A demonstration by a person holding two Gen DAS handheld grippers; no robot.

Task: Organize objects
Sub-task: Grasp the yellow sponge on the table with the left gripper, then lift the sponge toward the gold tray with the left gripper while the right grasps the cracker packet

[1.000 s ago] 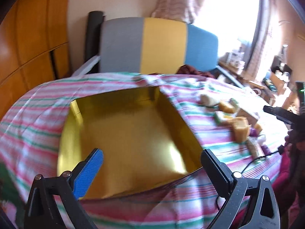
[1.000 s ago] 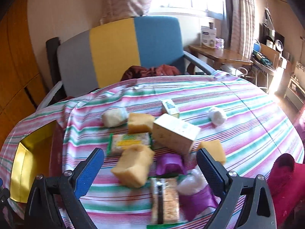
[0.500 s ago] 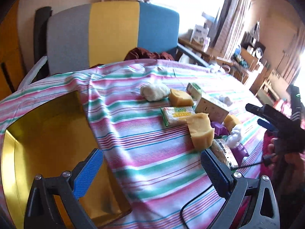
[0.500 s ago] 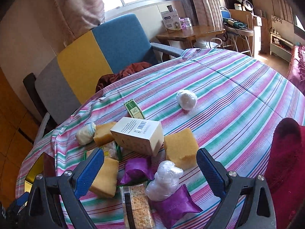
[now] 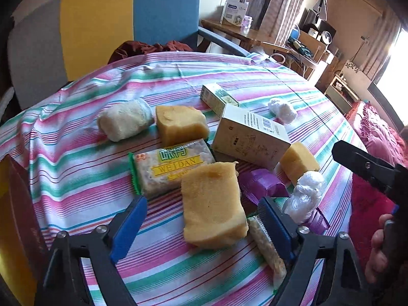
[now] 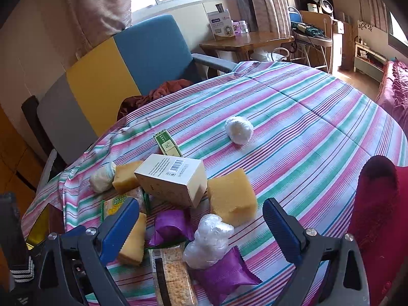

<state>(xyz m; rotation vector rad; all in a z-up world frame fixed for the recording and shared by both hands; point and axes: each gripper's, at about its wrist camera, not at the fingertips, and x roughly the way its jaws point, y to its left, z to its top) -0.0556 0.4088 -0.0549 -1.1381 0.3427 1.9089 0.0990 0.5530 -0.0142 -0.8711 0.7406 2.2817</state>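
Observation:
My left gripper (image 5: 204, 219) hangs low over the striped tablecloth (image 5: 76, 178), its jaws closing. A large yellow sponge (image 5: 211, 204) lies between them, and the blue pads (image 5: 130, 227) stand clear of it. Behind the sponge are a WEIDAN snack packet (image 5: 173, 165), a white carton (image 5: 250, 137), a second sponge (image 5: 181, 125) and a cloth roll (image 5: 125, 122). My right gripper (image 6: 201, 227) is open above a clear plastic wad (image 6: 209, 239), a purple packet (image 6: 224, 272) and a cracker packet (image 6: 176, 275), gripping none of them.
The gold box (image 5: 10, 229) sits at the left table edge. A small green carton (image 5: 216, 97), a white wrapped ball (image 6: 238, 130) and a third sponge (image 6: 232, 196) lie further out. A colour-block chair (image 6: 114, 71) stands behind the table, red fabric (image 6: 382, 216) at the right.
The left gripper swung right from over the gold box to the pile, sank, and its jaws narrowed around the large sponge. The right gripper rolled early on, then held still.

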